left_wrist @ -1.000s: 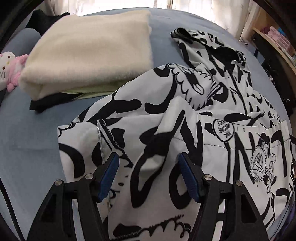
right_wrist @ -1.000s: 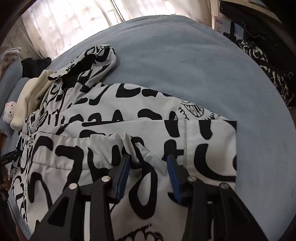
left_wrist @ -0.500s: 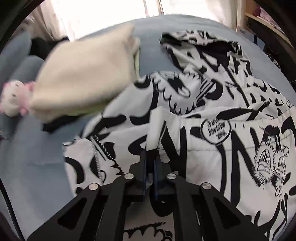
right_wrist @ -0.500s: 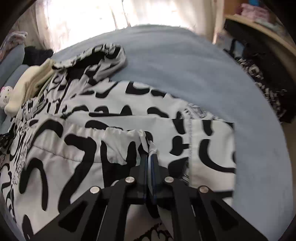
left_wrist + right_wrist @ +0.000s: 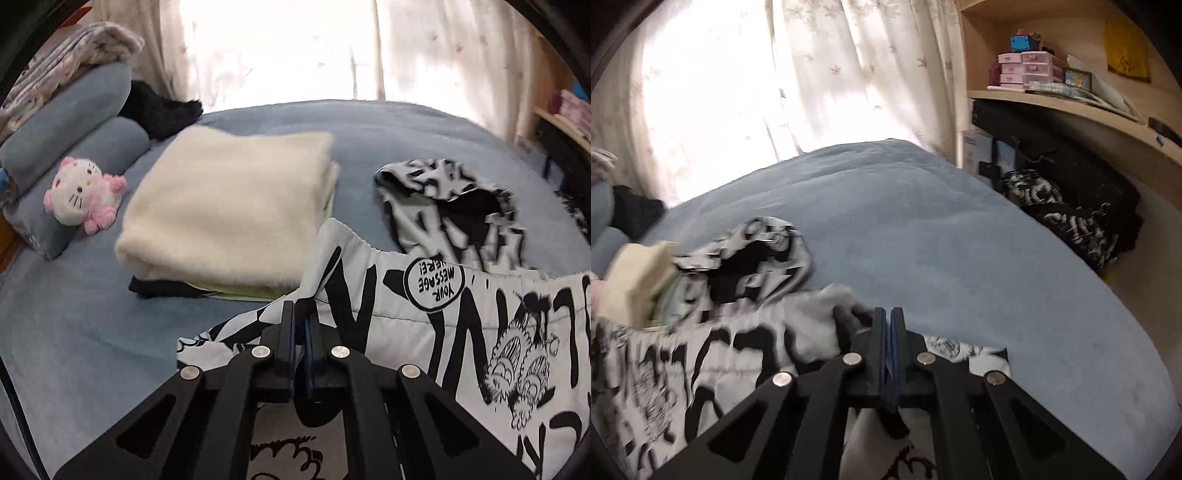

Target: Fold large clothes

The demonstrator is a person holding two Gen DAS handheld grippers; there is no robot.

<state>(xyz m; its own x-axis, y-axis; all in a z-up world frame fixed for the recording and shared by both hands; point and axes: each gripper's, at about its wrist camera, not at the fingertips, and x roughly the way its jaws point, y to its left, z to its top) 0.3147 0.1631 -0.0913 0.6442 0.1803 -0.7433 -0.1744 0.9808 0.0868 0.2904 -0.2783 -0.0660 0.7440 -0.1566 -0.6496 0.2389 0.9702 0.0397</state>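
My left gripper point(image 5: 300, 321) clamped on b/w printed hoodie point(image 5: 461, 314), fabric edge pinched btwn fingers, lifted off blue bed point(image 5: 92, 314). My right gripper point(image 5: 887, 325) also clamped on hoodie edge. Hood lies ahead on bed, beside folded cream blanket point(image 5: 229, 206).

The black-and-white graphic-print hooded jacket point(image 5: 461, 314) runs off the left wrist view's lower and right edges, and the black left gripper point(image 5: 299, 321) covers the fabric it pinches. In the right wrist view the jacket is motion-blurred, its print unreadable. A folded black garment point(image 5: 162, 290) lies mostly hidden under the cream fleece blanket point(image 5: 229, 210).
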